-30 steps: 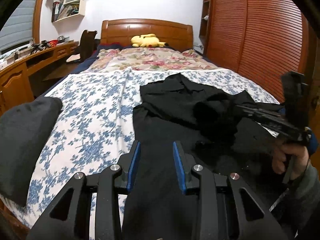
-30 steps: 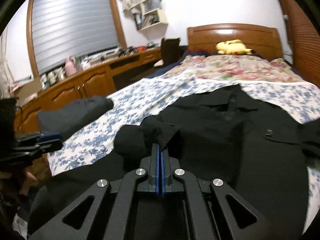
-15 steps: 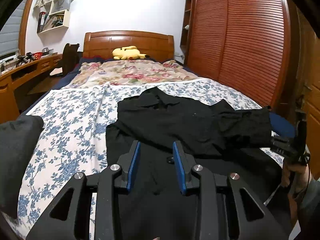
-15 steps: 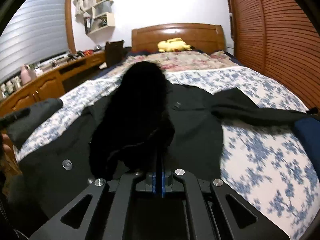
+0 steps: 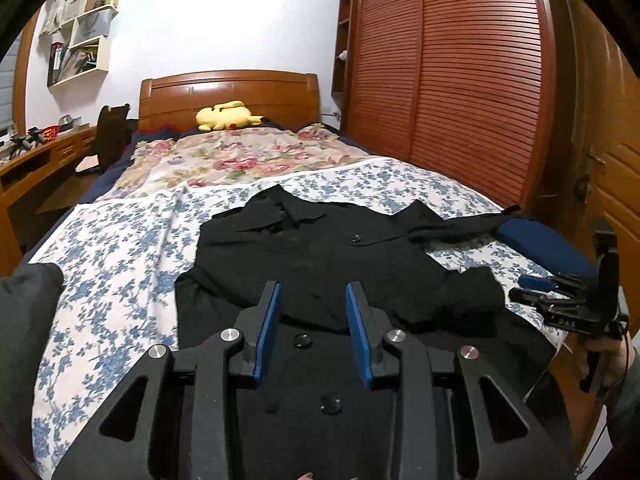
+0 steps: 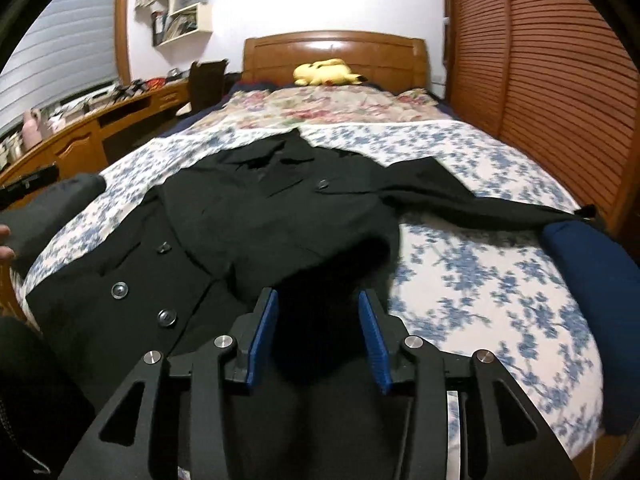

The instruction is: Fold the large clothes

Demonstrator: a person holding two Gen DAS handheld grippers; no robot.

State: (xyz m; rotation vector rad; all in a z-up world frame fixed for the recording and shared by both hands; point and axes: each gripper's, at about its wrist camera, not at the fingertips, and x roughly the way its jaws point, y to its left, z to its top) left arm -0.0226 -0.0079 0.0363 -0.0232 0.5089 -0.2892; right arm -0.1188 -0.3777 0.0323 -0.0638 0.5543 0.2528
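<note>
Only the left view shows the right hand-held gripper, just opened, gripping nothing; black coat.

1. A bed with a blue-flowered sheet fills the room, its wooden headboard against the far white wall.
2. A yellow plush toy lies by the headboard.
3. Slatted wooden wardrobe doors run along the right.
4. On the left stand a wooden desk, wall shelves and a window with its blind down.

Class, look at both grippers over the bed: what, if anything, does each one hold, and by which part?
Nothing is held. The left gripper is open over the black coat. The right gripper has just been opening its jaws; the folded sleeve lies loose between them.
</note>
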